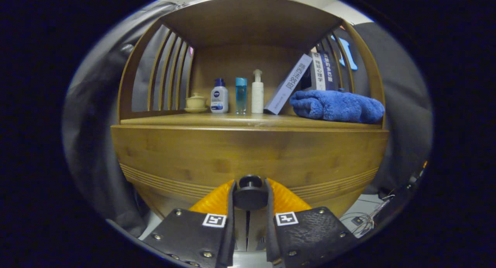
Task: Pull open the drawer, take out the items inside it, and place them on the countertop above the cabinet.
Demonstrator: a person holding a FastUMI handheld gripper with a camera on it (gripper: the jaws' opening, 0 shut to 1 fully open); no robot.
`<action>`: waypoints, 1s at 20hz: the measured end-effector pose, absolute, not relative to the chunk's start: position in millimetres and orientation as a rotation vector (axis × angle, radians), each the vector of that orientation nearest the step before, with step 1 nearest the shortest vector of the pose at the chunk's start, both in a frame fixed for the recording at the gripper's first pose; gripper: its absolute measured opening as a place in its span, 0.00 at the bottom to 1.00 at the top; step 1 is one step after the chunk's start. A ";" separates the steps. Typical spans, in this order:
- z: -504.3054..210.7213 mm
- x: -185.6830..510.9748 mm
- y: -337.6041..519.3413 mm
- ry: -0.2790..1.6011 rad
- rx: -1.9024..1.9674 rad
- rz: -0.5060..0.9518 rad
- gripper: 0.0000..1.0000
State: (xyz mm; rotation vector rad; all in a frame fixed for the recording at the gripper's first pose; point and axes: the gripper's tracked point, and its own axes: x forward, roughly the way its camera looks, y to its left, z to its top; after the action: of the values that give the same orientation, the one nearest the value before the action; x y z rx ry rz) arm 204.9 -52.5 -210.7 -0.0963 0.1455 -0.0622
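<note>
Two jaws clamp the round black drawer knob (pixel 250 193) between them; wooden drawer front (pixel 248 159) looks unopened; opening step; next, a straight pull back.

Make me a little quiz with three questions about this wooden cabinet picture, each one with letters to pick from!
1. Where is the blue towel?
A. on the countertop, beside the leaning books
B. inside the drawer
C. hanging from the tongs

2. How many bottles stand in a row on the countertop?
A. one
B. three
C. five

3. What are the tongs doing?
A. wide open in the air
B. holding the cup
C. closed on the drawer knob

Answers:
1 A: the towel lies on the countertop, right of the white bottle, below the books.
2 B: a white bottle with blue cap, a clear blue bottle and a white pump bottle stand side by side.
3 C: both fingers press the knob's sides against the drawer front.
</note>
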 end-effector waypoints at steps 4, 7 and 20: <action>-214.6 206.4 -51.3 0.150 -0.091 -0.067 0.32; -213.8 208.3 -52.4 0.149 -0.072 -0.069 0.32; -214.3 205.7 -51.8 0.183 -0.058 -0.053 0.32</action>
State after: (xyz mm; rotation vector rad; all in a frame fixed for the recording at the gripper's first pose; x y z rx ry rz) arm 205.7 -51.8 -214.3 -0.0577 0.1830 -0.0525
